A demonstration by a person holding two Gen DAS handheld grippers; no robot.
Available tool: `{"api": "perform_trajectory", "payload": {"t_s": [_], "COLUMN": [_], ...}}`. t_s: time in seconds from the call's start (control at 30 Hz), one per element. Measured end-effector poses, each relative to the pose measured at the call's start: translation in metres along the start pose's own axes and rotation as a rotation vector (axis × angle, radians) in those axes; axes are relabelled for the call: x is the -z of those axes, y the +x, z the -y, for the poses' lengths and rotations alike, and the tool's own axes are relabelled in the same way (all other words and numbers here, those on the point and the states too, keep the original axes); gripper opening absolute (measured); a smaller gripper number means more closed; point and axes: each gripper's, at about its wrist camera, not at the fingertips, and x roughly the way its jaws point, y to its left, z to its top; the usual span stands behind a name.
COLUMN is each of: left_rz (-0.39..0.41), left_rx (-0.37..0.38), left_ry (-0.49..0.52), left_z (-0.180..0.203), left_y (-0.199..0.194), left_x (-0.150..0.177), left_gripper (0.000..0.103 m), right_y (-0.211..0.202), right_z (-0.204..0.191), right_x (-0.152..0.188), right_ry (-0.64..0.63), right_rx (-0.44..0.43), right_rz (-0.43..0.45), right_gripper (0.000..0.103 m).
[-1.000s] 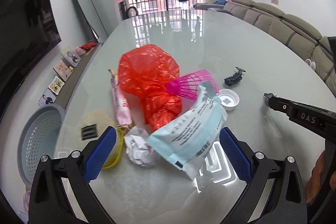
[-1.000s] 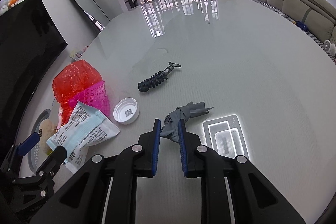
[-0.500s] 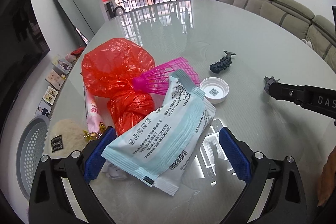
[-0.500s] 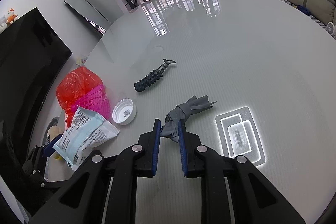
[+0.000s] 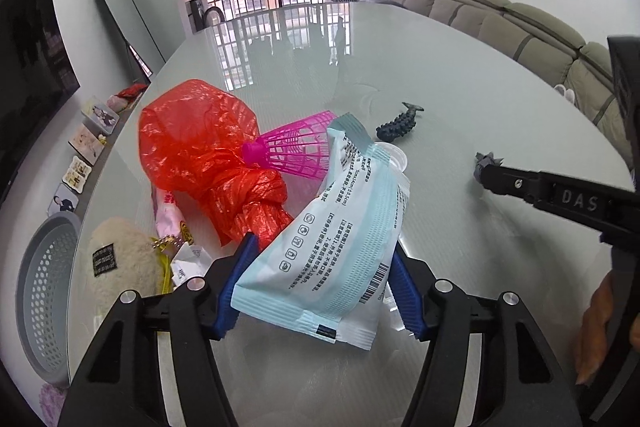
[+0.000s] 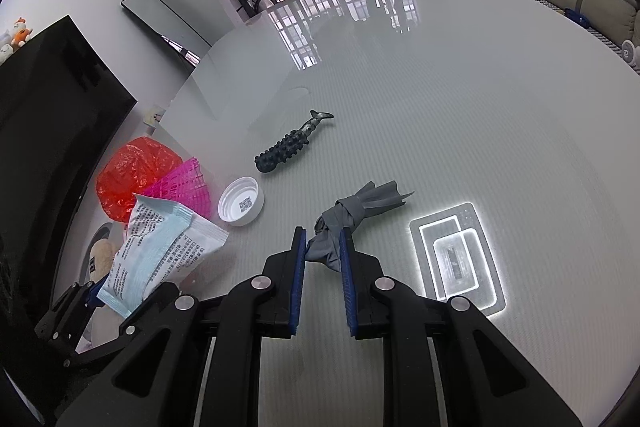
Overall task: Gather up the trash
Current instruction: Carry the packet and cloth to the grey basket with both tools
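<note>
The glossy pale tabletop (image 5: 460, 99) fills both views, with a grey-green sofa (image 5: 520, 27) along its far right side and a perforated grey basket (image 5: 44, 291) below its left edge, on the floor. The largest piece of trash on the tabletop is a knotted red plastic bag (image 5: 200, 143), and a pink shuttlecock (image 5: 296, 147) lies against it with its nose at the bag's knot. In front of these, a pale blue and white packet (image 5: 340, 239) stands tilted, its lower end between the blue pads of the left hand-held gripper (image 5: 320, 287); that gripper's jaws are closing, and both pads are at the packet's edges. To the left of the packet lie a fuzzy cream pouch (image 5: 120, 259) with a dark label, a pink wrapper (image 5: 168, 211) and a small crumpled white paper (image 5: 192, 259). The right hand-held gripper (image 6: 323, 247) is clamped on one end of a knotted grey cloth (image 6: 352, 215), whose other end fans out on the tabletop just beyond the pads. A dark blue knobbly fish-shaped toy (image 6: 288, 147) lies farther out, well apart from the cloth. A white bottle cap (image 6: 241, 201) with a printed code inside sits upturned between the toy and the packet, just beside the shuttlecock.
</note>
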Motion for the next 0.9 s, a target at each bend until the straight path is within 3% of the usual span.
{"api": "perform_trajectory", "payload": {"t_s": [0.37, 0.9], "left_rz": [0.097, 0.115], "left_rx": [0.014, -0.227], "left_ry": [-0.101, -0.294], "left_z": [-0.031, -0.170], "left_y": [-0.054, -0.085], "left_x": [0.003, 0.040], "left_gripper": [0.061, 0.061], "right_y": [-0.014, 0.000], "right_z": [-0.034, -0.176], "right_x": [0.018, 0.031], "right_ry": [-0.039, -0.254], "right_rx": [-0.021, -0.166], "right_rz": [0.001, -0.034], "right_gripper": [0.017, 0.017]}}
